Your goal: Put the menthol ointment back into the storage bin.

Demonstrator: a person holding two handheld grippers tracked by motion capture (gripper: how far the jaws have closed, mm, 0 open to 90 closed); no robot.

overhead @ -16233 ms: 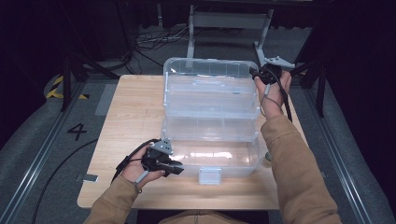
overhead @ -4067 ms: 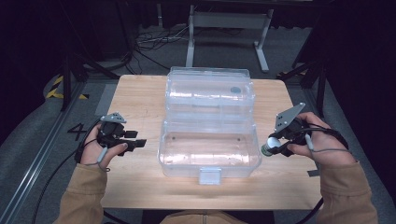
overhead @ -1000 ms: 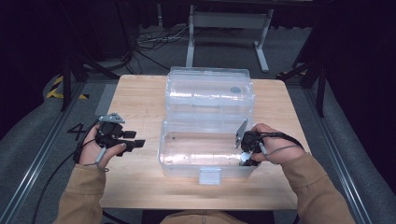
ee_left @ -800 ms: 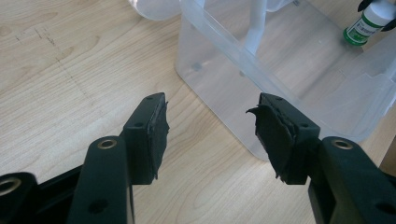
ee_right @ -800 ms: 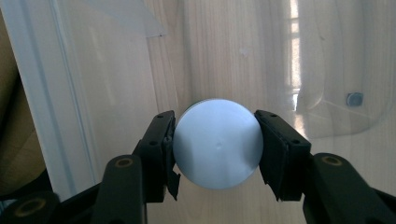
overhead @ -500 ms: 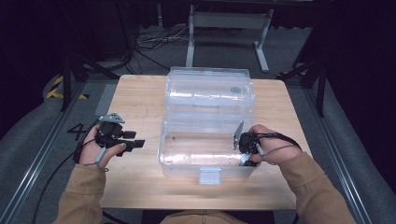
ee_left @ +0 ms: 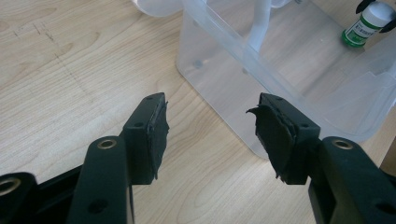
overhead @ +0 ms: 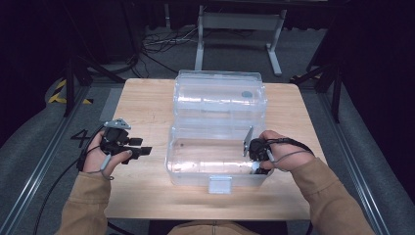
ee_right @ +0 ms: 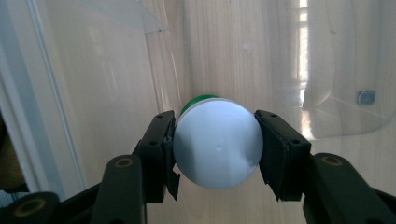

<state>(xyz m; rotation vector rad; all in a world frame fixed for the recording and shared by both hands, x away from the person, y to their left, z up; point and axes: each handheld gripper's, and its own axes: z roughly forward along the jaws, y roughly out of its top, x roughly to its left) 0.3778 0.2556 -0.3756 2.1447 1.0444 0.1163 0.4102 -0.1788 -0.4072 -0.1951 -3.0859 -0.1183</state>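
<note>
The right hand-held gripper [ee_right: 215,140] is clamped on the white cap of a small green-labelled bottle [ee_right: 217,144], its jaws pressing the cap from both sides. It holds the bottle inside the clear plastic storage box [overhead: 195,166], at the box's right end and close to its floor. The left hand-held gripper [ee_left: 210,135] hovers over the wooden counter [overhead: 142,103] just left of the box, jaws apart with nothing between them. The box's lid [overhead: 220,93] lies open on the box's far side.
</note>
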